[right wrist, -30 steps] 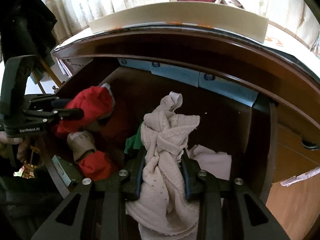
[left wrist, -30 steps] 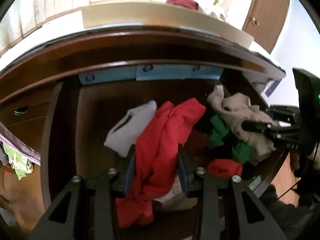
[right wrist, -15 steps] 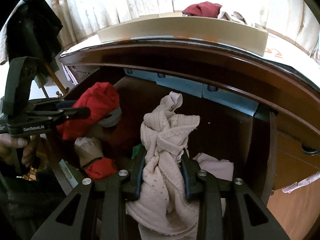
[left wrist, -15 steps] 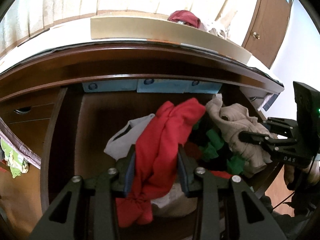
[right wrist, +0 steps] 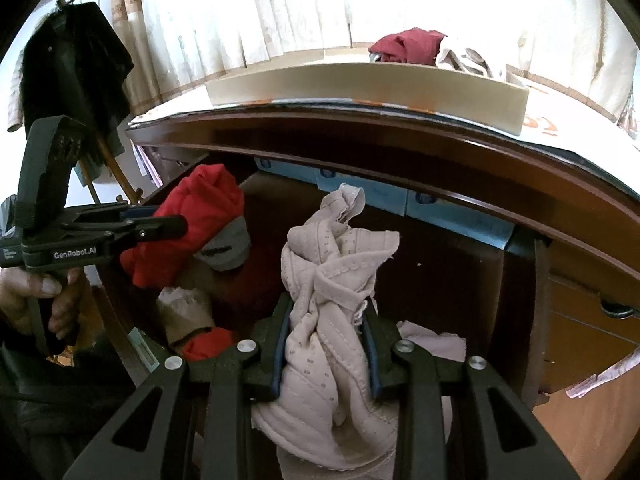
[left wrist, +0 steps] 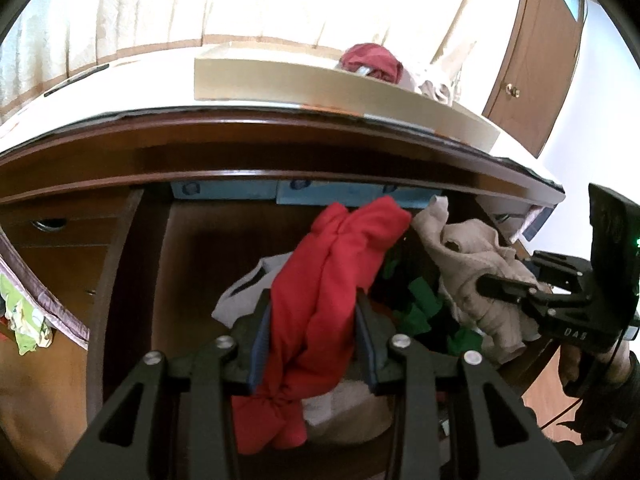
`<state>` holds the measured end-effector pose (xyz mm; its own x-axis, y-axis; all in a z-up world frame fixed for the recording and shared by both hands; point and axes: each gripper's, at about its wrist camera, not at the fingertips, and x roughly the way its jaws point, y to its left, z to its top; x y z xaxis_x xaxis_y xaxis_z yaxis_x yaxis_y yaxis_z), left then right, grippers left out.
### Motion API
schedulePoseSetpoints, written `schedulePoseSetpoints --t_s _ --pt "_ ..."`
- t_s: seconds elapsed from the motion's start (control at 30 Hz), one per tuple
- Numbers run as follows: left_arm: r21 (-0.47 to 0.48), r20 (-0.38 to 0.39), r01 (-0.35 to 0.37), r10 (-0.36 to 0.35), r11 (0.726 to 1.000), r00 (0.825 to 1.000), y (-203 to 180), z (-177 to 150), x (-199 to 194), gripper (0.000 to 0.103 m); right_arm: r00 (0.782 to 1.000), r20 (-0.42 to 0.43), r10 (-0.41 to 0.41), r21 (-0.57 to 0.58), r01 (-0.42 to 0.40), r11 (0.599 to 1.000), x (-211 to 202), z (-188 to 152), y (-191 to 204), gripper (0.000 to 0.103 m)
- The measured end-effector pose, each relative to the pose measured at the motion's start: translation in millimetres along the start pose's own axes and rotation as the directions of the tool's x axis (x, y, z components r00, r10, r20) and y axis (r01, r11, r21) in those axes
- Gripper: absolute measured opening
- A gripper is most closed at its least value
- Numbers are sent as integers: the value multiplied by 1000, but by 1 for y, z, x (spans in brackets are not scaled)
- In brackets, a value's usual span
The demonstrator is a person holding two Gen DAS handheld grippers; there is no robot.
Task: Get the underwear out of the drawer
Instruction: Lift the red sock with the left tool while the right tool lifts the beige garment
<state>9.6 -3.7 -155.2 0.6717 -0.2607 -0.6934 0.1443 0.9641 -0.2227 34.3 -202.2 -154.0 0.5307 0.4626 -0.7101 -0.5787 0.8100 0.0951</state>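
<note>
Left wrist: drawer (left wrist: 132, 280) holds mixed underwear; left hand-held gripper (left wrist: 314, 340) clamps red pair (left wrist: 332, 280), right hand-held gripper (right wrist: 326, 352) clamps beige pair (right wrist: 332, 300), both lifted slightly higher than before.

Inside the drawer (left wrist: 132, 280), the red underwear (left wrist: 324, 300) hides most of a grey-white garment (left wrist: 244, 296), and dark clothes beside the green cloth (left wrist: 420, 308) stay unreadable in shadow.

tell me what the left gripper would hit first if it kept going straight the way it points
Probably the blue boxes at the open drawer's back; the left gripper is shut on red underwear, and depth is unclear.
</note>
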Motion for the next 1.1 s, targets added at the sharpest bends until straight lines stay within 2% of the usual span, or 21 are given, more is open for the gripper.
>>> schedulePoseSetpoints --t_s 0.77,1.1 --pt "-17 84 28 -26 999 996 1 2 -11 36 997 72 12 -11 -12 1000 -8 0 4 33" --pt "-27 128 30 -26 999 991 2 2 -18 36 992 128 13 -32 -9 999 -15 1 9 33"
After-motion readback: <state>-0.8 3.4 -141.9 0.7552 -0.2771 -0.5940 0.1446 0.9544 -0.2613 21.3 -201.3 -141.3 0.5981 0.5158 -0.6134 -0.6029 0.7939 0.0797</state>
